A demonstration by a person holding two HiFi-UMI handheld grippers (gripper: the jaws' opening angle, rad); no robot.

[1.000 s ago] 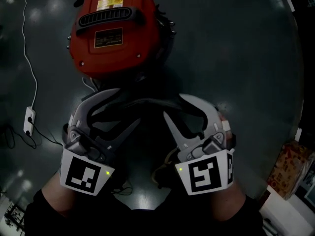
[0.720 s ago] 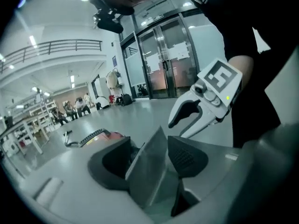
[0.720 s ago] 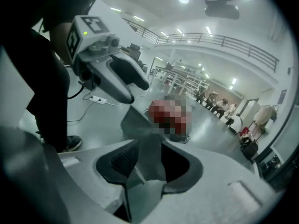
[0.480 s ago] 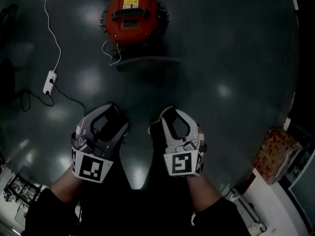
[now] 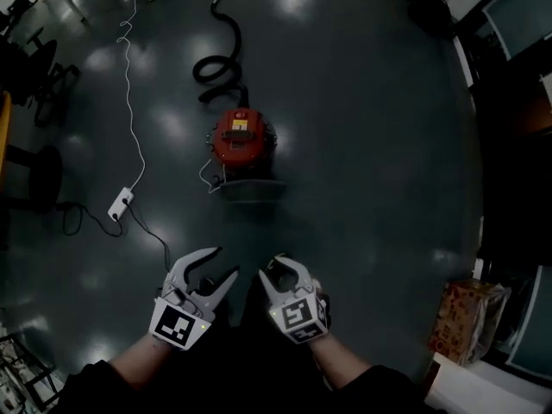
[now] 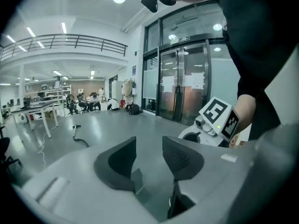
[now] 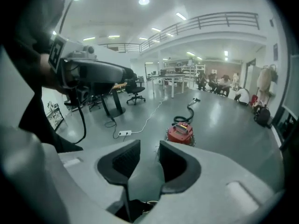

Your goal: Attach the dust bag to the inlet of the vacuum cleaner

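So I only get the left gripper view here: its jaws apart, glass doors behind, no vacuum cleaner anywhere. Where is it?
Observer: In the head view the red vacuum cleaner stands on the floor, well ahead of the person, with bare floor in between.
Operator: Is the right gripper carrying anything?
Observer: No. The right gripper has nothing between its jaws. They stand apart, though they have just been closing a little.
Operator: Anything else near the cleaner?
Observer: A white power strip lies to its left in the head view, with its white cable running up the picture.
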